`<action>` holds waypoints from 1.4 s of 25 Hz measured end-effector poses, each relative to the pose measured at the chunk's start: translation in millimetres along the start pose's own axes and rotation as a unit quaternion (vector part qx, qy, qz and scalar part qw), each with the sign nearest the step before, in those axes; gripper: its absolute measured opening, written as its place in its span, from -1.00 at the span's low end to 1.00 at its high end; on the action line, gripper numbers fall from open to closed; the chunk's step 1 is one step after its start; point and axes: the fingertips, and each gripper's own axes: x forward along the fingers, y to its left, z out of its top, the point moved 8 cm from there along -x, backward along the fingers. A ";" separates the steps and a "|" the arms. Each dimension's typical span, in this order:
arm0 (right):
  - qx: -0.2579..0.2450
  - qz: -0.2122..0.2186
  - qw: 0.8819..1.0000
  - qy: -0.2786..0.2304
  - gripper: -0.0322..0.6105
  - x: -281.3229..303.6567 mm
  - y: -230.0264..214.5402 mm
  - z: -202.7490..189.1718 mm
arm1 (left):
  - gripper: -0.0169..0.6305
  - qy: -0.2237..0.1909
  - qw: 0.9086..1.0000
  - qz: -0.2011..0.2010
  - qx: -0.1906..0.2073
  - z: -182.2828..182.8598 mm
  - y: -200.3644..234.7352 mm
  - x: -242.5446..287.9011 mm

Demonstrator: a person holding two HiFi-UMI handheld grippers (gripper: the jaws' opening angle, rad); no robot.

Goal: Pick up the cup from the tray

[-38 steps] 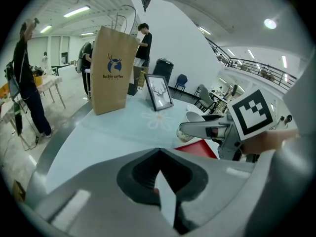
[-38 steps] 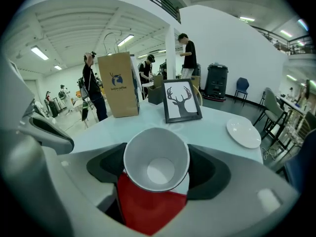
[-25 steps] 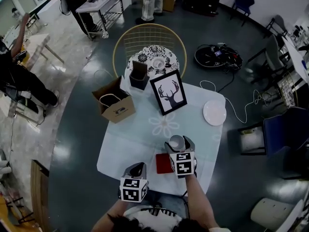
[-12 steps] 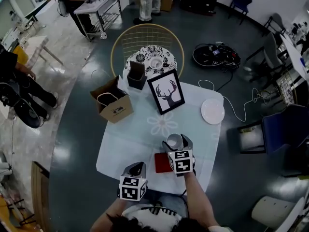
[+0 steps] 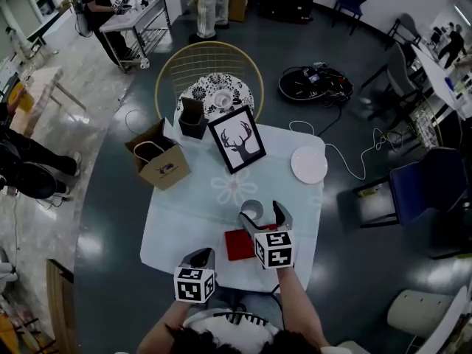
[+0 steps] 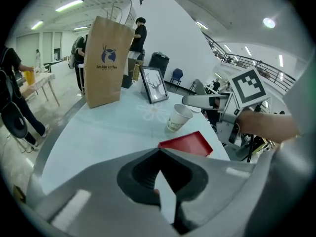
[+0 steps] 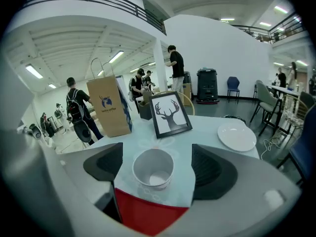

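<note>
Since the earlier frame the right gripper (image 5: 261, 212) has been opening its jaws. They're now spread wide either side of the cup (image 5: 251, 209), pads clear of it. The cup stands upright on the table (image 5: 192, 212), just past the red tray (image 5: 237, 243), centre frame. The left gripper (image 5: 200, 255), lower left, has its jaws pressed together and empty. Risk: a jaw clipping the rim on the way out likely tips this light cup.

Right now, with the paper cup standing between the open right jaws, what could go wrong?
The right gripper, whose jaws have just been opening, straddles the paper cup without touching it; a sideways move could knock this empty cup over. Beyond it stands the framed deer picture; a forward push could tip it.
</note>
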 end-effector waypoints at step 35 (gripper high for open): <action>0.003 -0.056 0.998 -0.013 -0.83 -144.4 37.1 -40.6 | -0.94 -0.134 0.988 -0.043 0.060 17.1 -82.6 -48.8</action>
